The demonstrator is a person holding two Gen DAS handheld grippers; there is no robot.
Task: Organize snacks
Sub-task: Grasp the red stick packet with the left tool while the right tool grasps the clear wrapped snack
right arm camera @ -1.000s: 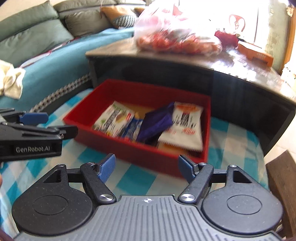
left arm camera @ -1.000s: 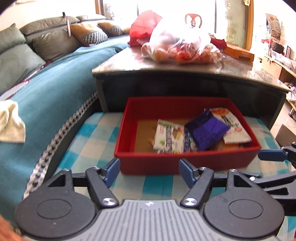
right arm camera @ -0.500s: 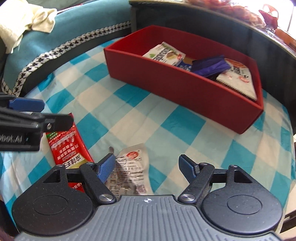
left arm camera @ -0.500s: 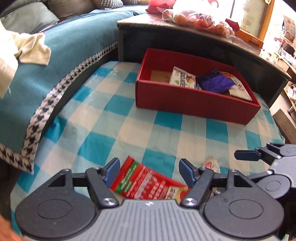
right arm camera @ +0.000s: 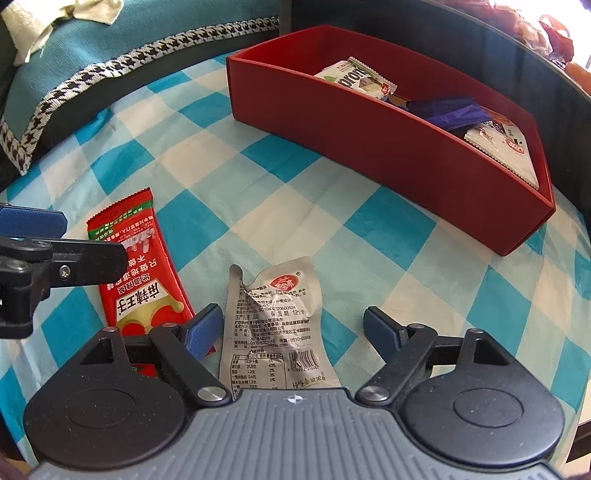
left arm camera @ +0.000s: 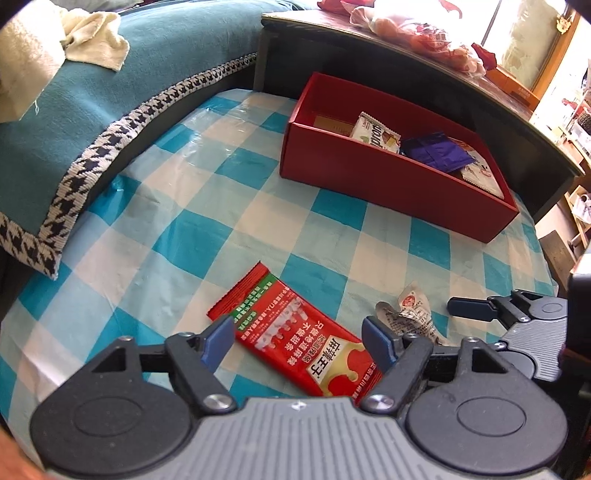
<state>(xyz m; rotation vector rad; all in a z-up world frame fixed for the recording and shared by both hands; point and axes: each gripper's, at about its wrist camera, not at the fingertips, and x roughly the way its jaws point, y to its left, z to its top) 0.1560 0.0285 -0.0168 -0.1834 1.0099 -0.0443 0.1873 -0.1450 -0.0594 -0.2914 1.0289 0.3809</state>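
Note:
A red snack packet (left arm camera: 303, 339) (right arm camera: 136, 273) lies flat on the checked cloth. My left gripper (left arm camera: 299, 338) hovers over it, its jaws opening wide, pads clear of the packet on both sides. To its right lies a crumpled silver packet (right arm camera: 277, 321) (left arm camera: 410, 314). My right gripper (right arm camera: 293, 330) is above that one, jaws opening, neither pad touching it. Farther back stands a red box (left arm camera: 369, 177) (right arm camera: 369, 147) holding a white-green packet (left arm camera: 375, 133), a purple packet (left arm camera: 437, 151) and a white packet (right arm camera: 506, 147).
A blue-and-white checked cloth (left arm camera: 184, 236) covers the low surface. A dark table (left arm camera: 406, 70) rises behind the box, with a plastic bag (left arm camera: 417, 29) on top. A teal sofa cover with houndstooth trim (left arm camera: 92, 155) borders the left side.
Both grippers have pulled back from the red box and dipped down toward the cloth. The red and silver packets have come into view between their jaws. The left jaws have widened.

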